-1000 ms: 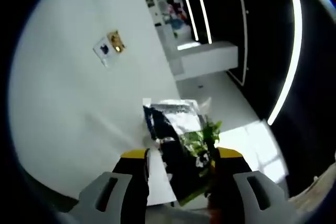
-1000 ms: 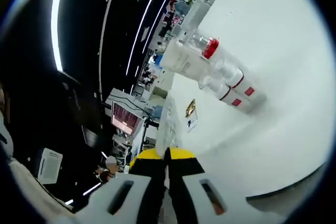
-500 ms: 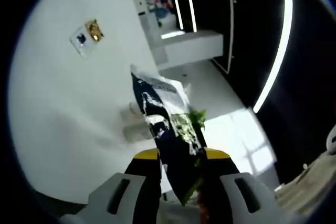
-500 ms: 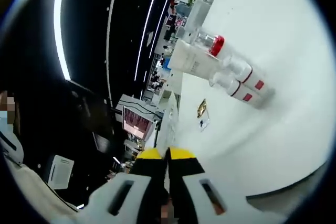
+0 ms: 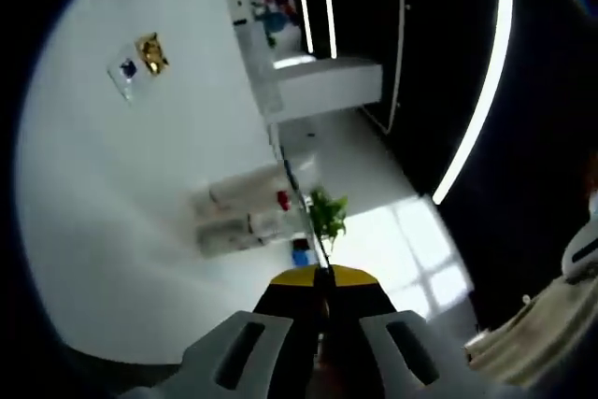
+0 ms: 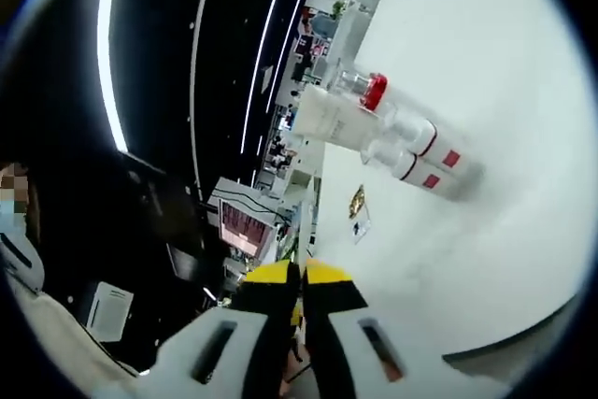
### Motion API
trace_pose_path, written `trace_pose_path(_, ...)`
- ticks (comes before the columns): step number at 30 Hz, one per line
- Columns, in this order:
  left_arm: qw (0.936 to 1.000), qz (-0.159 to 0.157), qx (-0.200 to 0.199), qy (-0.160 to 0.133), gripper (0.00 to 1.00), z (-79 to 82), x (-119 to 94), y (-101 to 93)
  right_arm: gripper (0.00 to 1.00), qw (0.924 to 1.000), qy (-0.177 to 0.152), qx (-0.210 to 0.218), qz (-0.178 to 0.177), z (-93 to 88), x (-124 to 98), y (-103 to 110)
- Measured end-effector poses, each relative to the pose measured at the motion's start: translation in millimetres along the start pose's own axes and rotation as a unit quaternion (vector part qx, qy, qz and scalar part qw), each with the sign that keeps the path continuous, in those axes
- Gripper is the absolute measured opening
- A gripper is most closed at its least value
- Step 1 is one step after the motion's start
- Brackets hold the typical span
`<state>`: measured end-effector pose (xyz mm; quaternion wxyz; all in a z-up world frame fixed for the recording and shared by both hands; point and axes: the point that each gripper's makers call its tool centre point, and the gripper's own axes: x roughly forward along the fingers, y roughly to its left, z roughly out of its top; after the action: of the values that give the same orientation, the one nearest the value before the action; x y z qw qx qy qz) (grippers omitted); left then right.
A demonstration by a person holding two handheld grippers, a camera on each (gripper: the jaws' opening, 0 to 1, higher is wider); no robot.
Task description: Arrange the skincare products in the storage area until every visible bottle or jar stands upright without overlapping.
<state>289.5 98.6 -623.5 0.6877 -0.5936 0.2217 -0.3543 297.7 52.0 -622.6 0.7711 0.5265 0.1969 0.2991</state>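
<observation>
Between the clenched left gripper (image 5: 322,279) jaws a thin sachet (image 5: 297,203) stands edge-on, its long axis running away along the jaws; the right gripper (image 6: 301,273) is closed too.

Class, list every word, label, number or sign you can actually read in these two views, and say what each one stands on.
None can be read.
Bottles: red label patches, print too blurred.
Box beside them: faint marks, unreadable.
Small packets on the table: gold and blue print, too small.
Screen in the background: reddish display, blurred.
Sachet in the left tool: seen edge-on, print hidden.
</observation>
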Motion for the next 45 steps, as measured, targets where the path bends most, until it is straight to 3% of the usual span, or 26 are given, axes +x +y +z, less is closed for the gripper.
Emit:
trace_pose_path(3, 0.9996, -0.026, -0.009, -0.003, 0.0, 1.4, -1, -13.5, 0.04, 0.9991, -0.007, 0.021, 0.035, 1.1, 0, 12)
trace_pose_path(6, 0.9994, -0.034, 0.003, 0.011, 0.0, 1.9, -5, -25.2, 0.07, 0.9985, -0.009, 0.01, 0.053, 2.4, 0, 17)
trace_pose_path(9, 0.9979, -0.04, 0.012, 0.049, 0.0, -2.0, -10, -33.1, 0.16, 0.9976, -0.025, 0.027, 0.059, 8.6, 1, 18)
trace_pose_path(12, 0.9951, -0.04, 0.027, 0.086, 0.0, -4.7, -13, -38.5, 0.17, 0.9976, -0.027, 0.031, 0.056, 12.6, -1, 11)
trace_pose_path(16, 0.9865, -0.031, 0.063, 0.148, 0.0, -7.9, -18, -43.5, 0.22, 0.9952, -0.041, 0.05, 0.073, 17.5, -1, 17)
trace_pose_path(17, 0.9815, -0.028, 0.067, 0.177, 0.0, -13.6, -21, -44.2, 0.24, 0.9948, -0.043, 0.051, 0.077, 18.5, -1, 19)
trace_pose_path(21, 0.9631, -0.001, 0.106, 0.248, 0.0, -32.5, -27, -36.8, 0.27, 0.9948, -0.037, 0.043, 0.085, 25.2, -2, 18)
trace_pose_path(22, 0.9603, 0.0, 0.108, 0.257, 0.0, -36.3, -27, -37.1, 0.28, 0.9951, -0.034, 0.038, 0.084, 26.4, -2, 16)
trace_pose_path(26, 0.9589, -0.02, 0.102, 0.264, 0.0, -43.2, -27, -45.0, 0.35, 0.9956, -0.025, 0.035, 0.083, 28.6, -3, 13)
trace_pose_path(30, 0.9518, -0.039, 0.116, 0.282, 0.0, -44.1, -29, -53.7, 0.44, 0.9969, 0.014, 0.031, 0.071, 17.1, 1, 11)
trace_pose_path(32, 0.9471, -0.041, 0.124, 0.293, 0.0, -42.6, -30, -56.6, 0.41, 0.9953, 0.026, 0.029, 0.088, 14.4, 2, 18)
trace_pose_path(34, 0.9433, -0.04, 0.13, 0.303, 0.0, -41.1, -30, -57.4, 0.31, 0.9923, 0.041, 0.029, 0.113, 12.5, 2, 27)
trace_pose_path(36, 0.9392, -0.041, 0.137, 0.312, 0.0, -41.3, -31, -57.6, 0.27, 0.9915, 0.05, 0.022, 0.118, 11.1, 4, 29)
trace_pose_path(41, 0.9339, -0.035, 0.137, 0.328, 0.0, -42.4, -35, -54.1, 0.23, 0.9894, 0.062, 0.027, 0.129, 6.2, 9, 30)
trace_pose_path(45, 0.9321, -0.033, 0.131, 0.336, 0.0, -41.6, -39, -54.2, 0.1, 0.9889, 0.059, 0.027, 0.134, 5.0, 10, 30)
